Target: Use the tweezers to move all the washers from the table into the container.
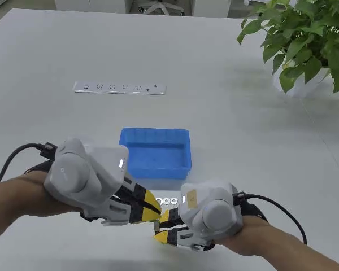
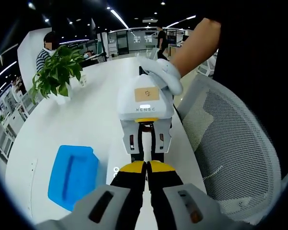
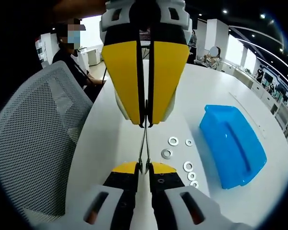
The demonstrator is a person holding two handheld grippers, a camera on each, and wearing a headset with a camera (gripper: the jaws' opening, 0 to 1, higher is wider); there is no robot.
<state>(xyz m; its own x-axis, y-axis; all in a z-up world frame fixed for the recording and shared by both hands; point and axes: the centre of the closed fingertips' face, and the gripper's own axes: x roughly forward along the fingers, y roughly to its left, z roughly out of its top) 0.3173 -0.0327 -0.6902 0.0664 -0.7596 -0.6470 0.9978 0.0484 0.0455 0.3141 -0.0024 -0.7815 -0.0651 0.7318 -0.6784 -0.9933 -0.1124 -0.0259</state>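
L claw [image 3: 144, 123] & R claw [image 3: 144, 168] both nipped onto tweezers [image 3: 144, 146]; washers [image 3: 171, 154] just beside, nr container [image 3: 233, 143].

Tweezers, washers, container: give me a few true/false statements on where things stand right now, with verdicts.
1. The washers lie on the table, outside the blue container. True.
2. The tweezers lie loose on the table. False: they span between the right gripper and the left gripper, and both grippers are shut on them.
3. The blue container is turned upside down. False: it sits open side up.
4. The power strip lies beyond the blue container, on the side away from the person. True.
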